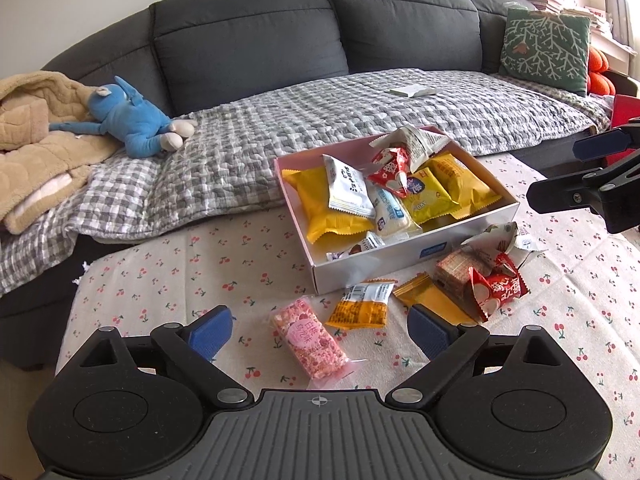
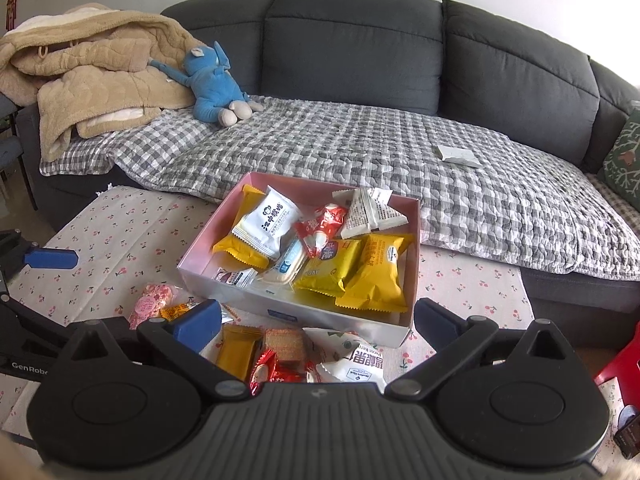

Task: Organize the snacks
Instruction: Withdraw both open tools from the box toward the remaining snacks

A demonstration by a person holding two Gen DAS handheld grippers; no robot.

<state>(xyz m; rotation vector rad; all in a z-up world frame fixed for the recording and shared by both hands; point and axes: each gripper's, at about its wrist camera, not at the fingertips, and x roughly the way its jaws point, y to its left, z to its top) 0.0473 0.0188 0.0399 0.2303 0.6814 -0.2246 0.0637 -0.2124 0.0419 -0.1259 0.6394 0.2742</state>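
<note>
An open white box (image 1: 376, 266) (image 2: 280, 308) with a pink inside stands on the cherry-print table and holds several snack packs, yellow, white and red. Loose snacks lie in front of it: a pink bar (image 1: 310, 340), an orange-and-white pack (image 1: 362, 304), a gold pack (image 1: 430, 300), a wafer (image 1: 456, 272), a red pack (image 1: 498, 290) and a white triangular pack (image 1: 496, 240) (image 2: 352, 360). My left gripper (image 1: 320, 330) is open above the pink bar and holds nothing. My right gripper (image 2: 316, 322) is open over the loose snacks, near the box's front wall, and holds nothing.
A grey sofa with a checked cover (image 1: 320, 120) runs behind the table. On it lie a blue plush toy (image 1: 128, 120), a tan blanket (image 1: 36, 136), a white packet (image 1: 412, 90) and a green cushion (image 1: 544, 48). A red object (image 2: 622, 364) stands at the right.
</note>
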